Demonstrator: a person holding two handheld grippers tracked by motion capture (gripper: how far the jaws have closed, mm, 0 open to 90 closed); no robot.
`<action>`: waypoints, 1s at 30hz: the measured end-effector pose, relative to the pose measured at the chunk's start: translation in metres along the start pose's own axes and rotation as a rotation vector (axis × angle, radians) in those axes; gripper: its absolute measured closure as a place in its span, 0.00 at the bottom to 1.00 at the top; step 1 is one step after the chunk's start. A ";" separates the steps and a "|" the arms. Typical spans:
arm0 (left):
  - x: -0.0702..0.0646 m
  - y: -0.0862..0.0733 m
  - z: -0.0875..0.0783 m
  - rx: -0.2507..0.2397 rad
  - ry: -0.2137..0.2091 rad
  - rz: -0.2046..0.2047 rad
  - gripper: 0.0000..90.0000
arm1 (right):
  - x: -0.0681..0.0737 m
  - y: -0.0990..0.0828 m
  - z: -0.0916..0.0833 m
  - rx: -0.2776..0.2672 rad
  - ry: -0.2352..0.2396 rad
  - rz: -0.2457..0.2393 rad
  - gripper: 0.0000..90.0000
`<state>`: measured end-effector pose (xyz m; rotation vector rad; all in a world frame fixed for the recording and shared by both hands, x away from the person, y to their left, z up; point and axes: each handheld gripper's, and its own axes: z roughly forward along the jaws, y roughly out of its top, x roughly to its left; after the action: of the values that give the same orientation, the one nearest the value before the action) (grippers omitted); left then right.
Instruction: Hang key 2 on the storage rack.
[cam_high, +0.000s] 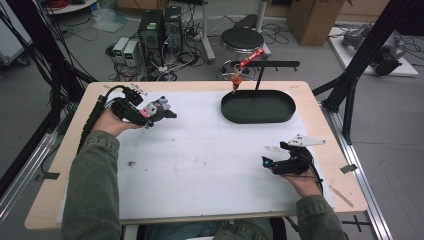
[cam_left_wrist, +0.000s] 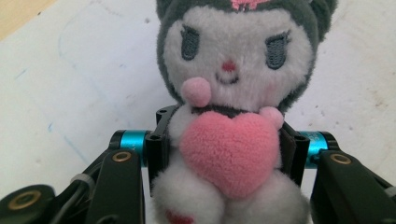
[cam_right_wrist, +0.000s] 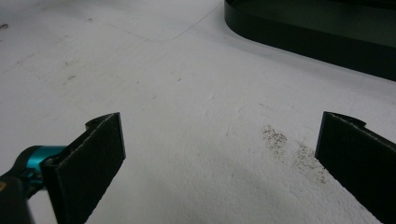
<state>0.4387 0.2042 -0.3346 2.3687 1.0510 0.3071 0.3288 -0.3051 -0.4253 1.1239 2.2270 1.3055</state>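
Left tool clamped on a plush toy, jaws partly closed and pressing its soft body from both sides, just under the head. Seen in the left tool's own view: toy upright between the jaws, face toward the camera, pink heart held at its chest. Carried above the far left part of the desk, over the white mat.

Right tool resting low at the near right of the mat, jaws spread wide, nothing between them.

Black oval tray at the far right of the desk, empty as far as visible, likely the drop spot. From the toy, tray lies to the right, well apart, at about the same depth. Tray's long axis running left to right, so a sideways carry should meet its near end first. Right hand closer to the tray, but left hand has the toy.
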 end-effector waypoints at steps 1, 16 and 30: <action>0.000 0.000 0.000 0.000 0.000 0.000 0.56 | 0.000 0.000 0.000 0.000 0.000 0.000 0.01; -0.046 0.056 0.008 -0.013 -0.027 0.138 0.56 | 0.001 -0.001 -0.002 -0.006 0.000 -0.001 0.01; -0.072 0.113 0.034 -0.006 -0.045 0.195 0.56 | 0.002 -0.003 -0.003 -0.006 -0.001 0.004 0.01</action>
<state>0.4742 0.0747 -0.3002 2.4653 0.7985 0.3255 0.3247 -0.3058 -0.4259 1.1281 2.2200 1.3116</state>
